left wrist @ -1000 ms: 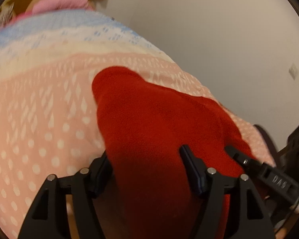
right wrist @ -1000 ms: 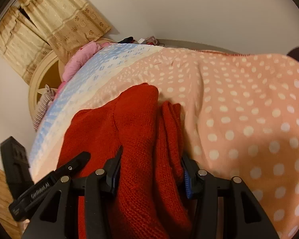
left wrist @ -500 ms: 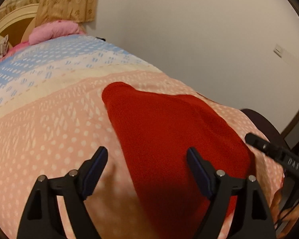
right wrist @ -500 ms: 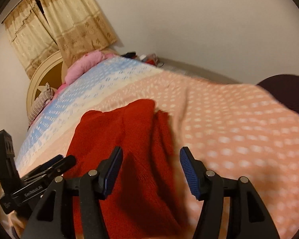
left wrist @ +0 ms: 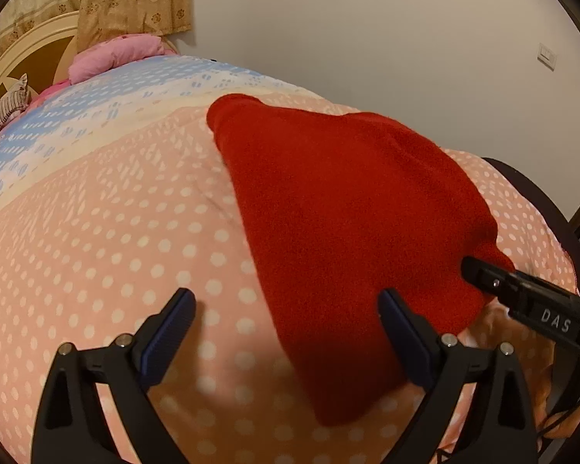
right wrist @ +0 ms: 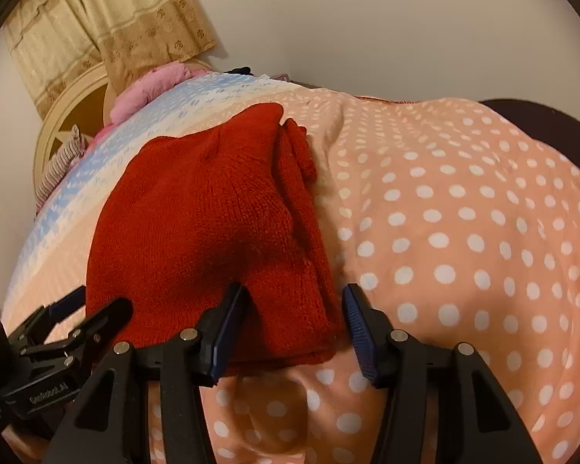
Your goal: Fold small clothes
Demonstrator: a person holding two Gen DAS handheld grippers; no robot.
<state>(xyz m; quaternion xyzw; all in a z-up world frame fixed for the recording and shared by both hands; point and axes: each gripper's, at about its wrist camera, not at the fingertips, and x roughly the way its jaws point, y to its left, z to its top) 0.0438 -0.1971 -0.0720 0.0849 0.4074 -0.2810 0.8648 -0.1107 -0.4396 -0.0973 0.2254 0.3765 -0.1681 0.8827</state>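
Warm, dim indoor light; heavy fisheye bend in both views.

We see a yellowish cast over the wall (left wrist: 367, 38) and the quilt (left wrist: 96, 232), with no glare. The garment (right wrist: 197, 212) stays sharp enough in the right view for us to read its knit; in the left view it is a soft red mass. Near the left gripper (left wrist: 286, 332) the quilt's dots smear, and a shadow darkens the garment's near edge. Black vignette rings each picture's corners.

Both wrist cameras look steeply down, close over the bed (left wrist: 96, 232); each sees the red knit garment (left wrist: 348, 212) (right wrist: 212, 212).
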